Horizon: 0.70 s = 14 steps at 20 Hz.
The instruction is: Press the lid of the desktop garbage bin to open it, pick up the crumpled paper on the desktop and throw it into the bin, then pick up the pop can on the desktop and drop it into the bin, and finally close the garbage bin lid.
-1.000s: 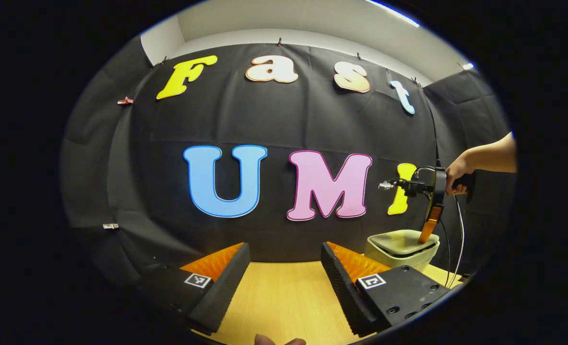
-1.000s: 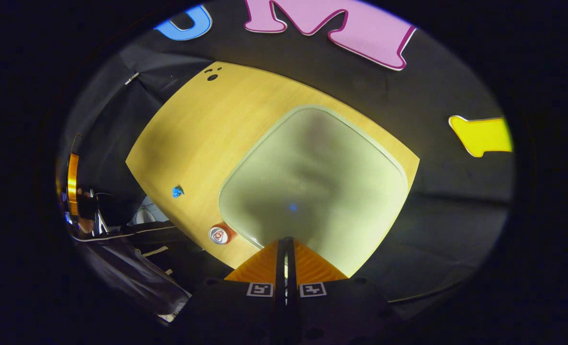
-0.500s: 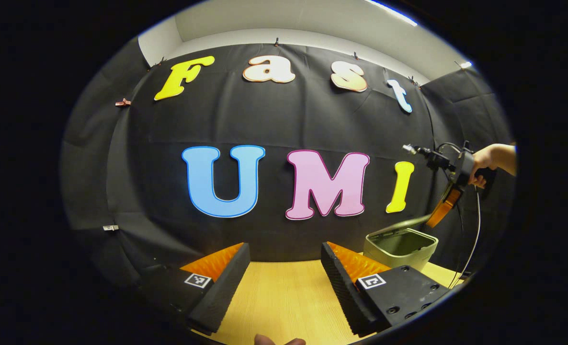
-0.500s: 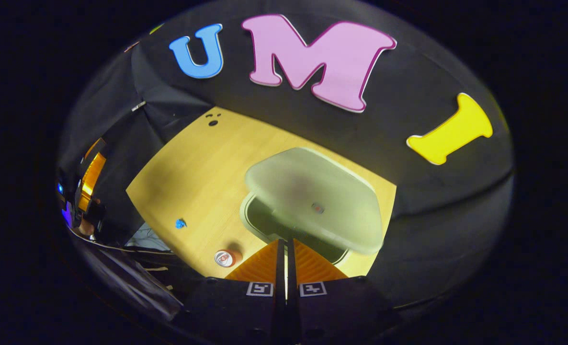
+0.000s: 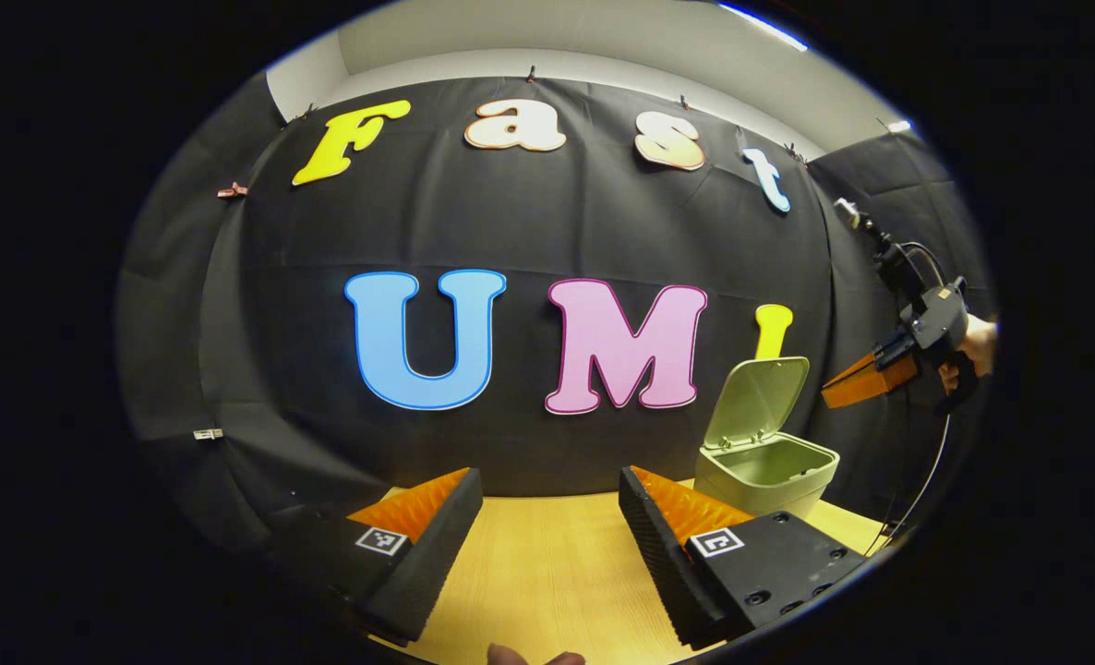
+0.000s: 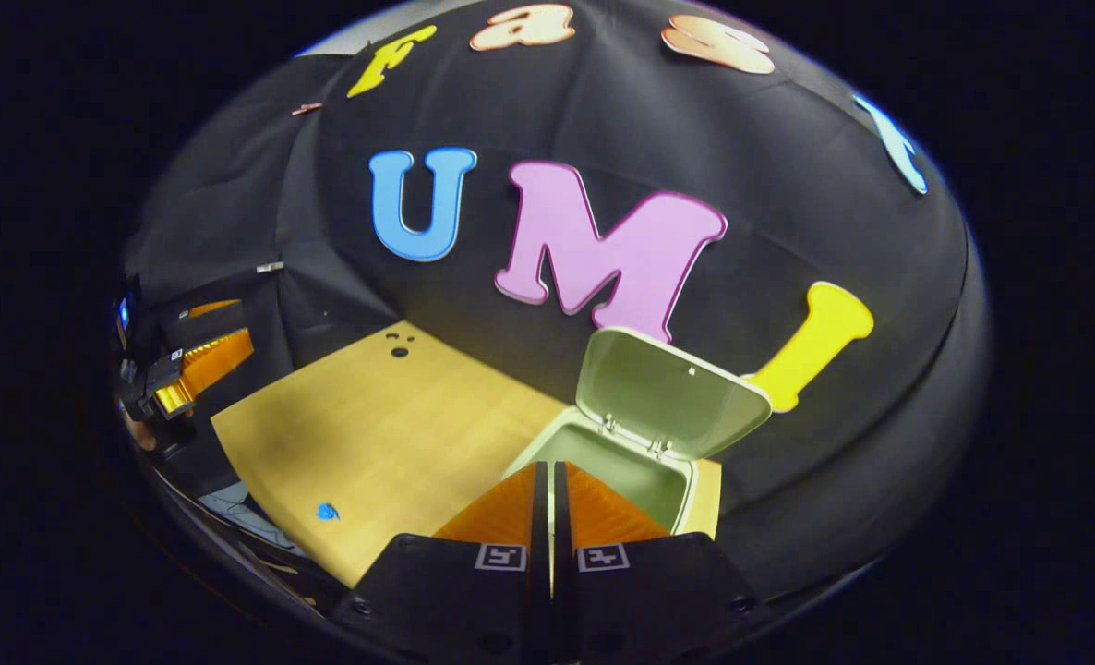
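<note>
The pale green bin [image 5: 767, 473] stands at the table's far right with its lid [image 5: 756, 401] swung up and back. From above, the bin's hollow [image 6: 623, 473] lies just past my right gripper [image 6: 548, 467], which is shut with nothing between its fingers. In the left gripper view, my right gripper [image 5: 829, 397] hangs in the air right of the raised lid, held by a hand [image 5: 974, 344]. The small blue crumpled paper [image 6: 327, 511] lies near the table's front edge. My left gripper [image 5: 549, 482] hovers open over the table, holding nothing.
The wooden table [image 6: 377, 420] has a few dark holes [image 6: 399, 351] near its far left corner. My left gripper [image 6: 229, 331] shows beyond the table's left edge. Black cloth walls close in behind and beside the table.
The bin lid has swung from pressed down to fully upright. My right gripper has lifted off the lid and drawn back to the right, tilting up. My left gripper has barely moved.
</note>
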Available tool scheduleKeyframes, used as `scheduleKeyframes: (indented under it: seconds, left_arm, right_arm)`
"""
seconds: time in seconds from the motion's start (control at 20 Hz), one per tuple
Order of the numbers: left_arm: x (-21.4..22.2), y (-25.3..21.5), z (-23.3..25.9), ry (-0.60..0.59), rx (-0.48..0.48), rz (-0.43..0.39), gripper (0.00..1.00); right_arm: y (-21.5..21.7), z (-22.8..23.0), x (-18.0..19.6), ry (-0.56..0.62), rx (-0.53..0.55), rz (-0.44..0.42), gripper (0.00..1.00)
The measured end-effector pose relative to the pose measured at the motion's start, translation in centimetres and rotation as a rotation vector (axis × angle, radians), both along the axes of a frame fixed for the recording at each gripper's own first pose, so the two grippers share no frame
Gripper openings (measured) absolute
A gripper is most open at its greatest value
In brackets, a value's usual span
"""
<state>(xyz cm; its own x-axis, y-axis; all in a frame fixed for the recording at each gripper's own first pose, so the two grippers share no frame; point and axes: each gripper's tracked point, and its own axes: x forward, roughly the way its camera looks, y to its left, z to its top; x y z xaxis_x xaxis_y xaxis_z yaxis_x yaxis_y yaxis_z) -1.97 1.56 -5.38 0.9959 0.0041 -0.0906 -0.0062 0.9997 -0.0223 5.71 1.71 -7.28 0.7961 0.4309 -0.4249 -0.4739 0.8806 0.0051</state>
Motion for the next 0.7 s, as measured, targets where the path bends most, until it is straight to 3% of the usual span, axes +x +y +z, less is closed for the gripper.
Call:
scheduleKeyframes:
  seconds: [0.2, 0.3, 0.4, 0.45, 0.55, 0.65, 0.7]
  left_arm:
    - [-0.2, 0.3, -1.9, 0.044, 0.007, -0.024, 0.95]
    - [-0.4, 0.3, -3.1, 0.073, 0.006, -0.038, 0.96]
    - [-0.7, 0.2, -4.5, 0.092, 0.001, -0.063, 0.95]
    - [-0.8, -0.1, -5.3, 0.105, -0.006, -0.083, 0.95]
    - [-1.2, -0.4, -7.2, 0.139, -0.031, -0.115, 0.95]
    - [-1.5, -0.5, -9.4, 0.180, -0.062, -0.130, 0.96]
    - [-1.5, -0.4, -10.5, 0.202, -0.075, -0.131, 0.96]
  right_arm:
    - [1.4, 1.7, -1.4, -0.107, 0.111, -0.072, 0.09]
    - [2.2, 1.7, -2.2, -0.155, 0.137, -0.086, 0.18]
    - [3.1, 1.6, -3.3, -0.179, 0.163, -0.085, 0.20]
    - [3.5, 1.4, -3.9, -0.183, 0.175, -0.085, 0.28]
    - [4.1, 1.6, -4.4, -0.205, 0.205, -0.090, 0.31]
    - [4.2, 1.6, -4.7, -0.216, 0.236, -0.109, 0.50]
    - [4.2, 1.7, -4.8, -0.221, 0.246, -0.116, 0.51]
